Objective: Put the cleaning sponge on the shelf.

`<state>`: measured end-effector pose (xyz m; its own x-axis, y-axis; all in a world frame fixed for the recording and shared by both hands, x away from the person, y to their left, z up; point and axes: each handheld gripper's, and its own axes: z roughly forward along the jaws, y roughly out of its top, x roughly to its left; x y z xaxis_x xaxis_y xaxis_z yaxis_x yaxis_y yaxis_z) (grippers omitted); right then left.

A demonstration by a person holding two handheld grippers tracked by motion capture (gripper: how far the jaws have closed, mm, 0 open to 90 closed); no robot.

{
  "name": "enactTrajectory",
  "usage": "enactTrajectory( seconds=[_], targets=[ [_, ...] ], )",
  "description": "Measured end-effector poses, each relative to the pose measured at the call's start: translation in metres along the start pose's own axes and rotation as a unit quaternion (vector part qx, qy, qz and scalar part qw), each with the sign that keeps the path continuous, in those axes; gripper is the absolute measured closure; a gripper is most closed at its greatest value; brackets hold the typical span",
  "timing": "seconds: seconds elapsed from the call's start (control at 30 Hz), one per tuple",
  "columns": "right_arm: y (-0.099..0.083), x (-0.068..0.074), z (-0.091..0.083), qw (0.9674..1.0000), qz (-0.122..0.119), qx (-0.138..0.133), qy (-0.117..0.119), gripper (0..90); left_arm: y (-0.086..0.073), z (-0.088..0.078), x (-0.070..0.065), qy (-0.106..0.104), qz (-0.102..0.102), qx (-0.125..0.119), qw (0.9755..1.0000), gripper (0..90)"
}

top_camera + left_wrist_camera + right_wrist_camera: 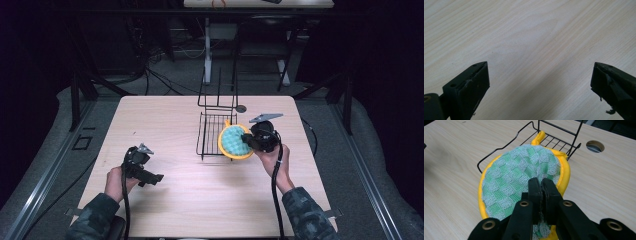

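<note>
Round green-checked, yellow-rimmed scrubbing pad (521, 177) held over the black wire rack (212, 131).
The right gripper (541, 186) pinches the pad's edge at table centre, seemingly for racking; the left gripper (539, 85), at eight o'clock, gapes idle.

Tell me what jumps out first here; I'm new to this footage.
The green-and-yellow pad stands out, pinched shut in the right tool over the near right edge of the black wire rack mid-table. The left tool hovers open over bare table at the near left, holding nothing.
</note>
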<state>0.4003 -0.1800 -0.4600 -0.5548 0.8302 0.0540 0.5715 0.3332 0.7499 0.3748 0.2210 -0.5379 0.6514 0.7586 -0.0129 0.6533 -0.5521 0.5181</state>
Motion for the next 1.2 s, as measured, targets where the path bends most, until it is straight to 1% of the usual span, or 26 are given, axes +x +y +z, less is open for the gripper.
enactTrajectory(
  seconds=[0.17, 0.2, 0.37, 0.5, 0.63, 0.73, 0.8, 0.83, 1.13, 1.2],
  targets=[
    [0.004, 0.003, 0.005, 1.0, -0.003, -0.001, 0.002, 86.7, 0.0, 0.0, 0.0, -0.001, 0.002, 0.0, 1.0, 2.2],
    [0.005, 0.004, 0.006, 1.0, -0.003, -0.006, 0.0, 86.7, 0.001, 0.0, 0.0, -0.001, 0.002, 0.0, 1.0, 2.2],
    [0.006, 0.006, 0.011, 1.0, -0.007, -0.005, -0.001, 86.7, 0.001, 0.0, -0.001, 0.002, 0.002, -0.001, 1.0, 2.2],
    [0.008, 0.006, 0.013, 1.0, -0.001, -0.007, 0.001, 86.6, 0.001, 0.001, -0.001, 0.001, 0.002, -0.001, 1.0, 2.1],
    [0.011, 0.007, 0.015, 0.9999, -0.003, -0.01, 0.0, 86.7, 0.002, 0.001, -0.001, -0.004, 0.001, 0.0, 1.0, 2.1],
    [0.013, 0.009, 0.018, 0.9999, -0.003, -0.016, 0.001, 86.7, 0.002, 0.001, -0.001, -0.003, 0.003, 0.0, 1.0, 2.1],
    [0.014, 0.01, 0.018, 0.9999, -0.001, -0.013, 0.003, 86.7, 0.002, 0.001, -0.001, -0.004, 0.003, 0.0, 1.0, 2.2],
    [0.015, 0.011, 0.02, 0.9999, -0.002, -0.017, 0.002, 86.6, 0.002, 0.001, 0.0, -0.005, 0.004, 0.0, 1.0, 2.2],
    [0.019, 0.014, 0.026, 0.9998, -0.001, -0.019, 0.004, 86.7, 0.003, 0.001, -0.001, -0.006, 0.004, 0.0, 1.0, 2.2],
    [0.02, 0.014, 0.027, 0.9998, 0.004, -0.018, 0.004, 86.7, 0.003, 0.001, -0.001, -0.006, 0.004, 0.0, 1.0, 2.1]
  ],
)
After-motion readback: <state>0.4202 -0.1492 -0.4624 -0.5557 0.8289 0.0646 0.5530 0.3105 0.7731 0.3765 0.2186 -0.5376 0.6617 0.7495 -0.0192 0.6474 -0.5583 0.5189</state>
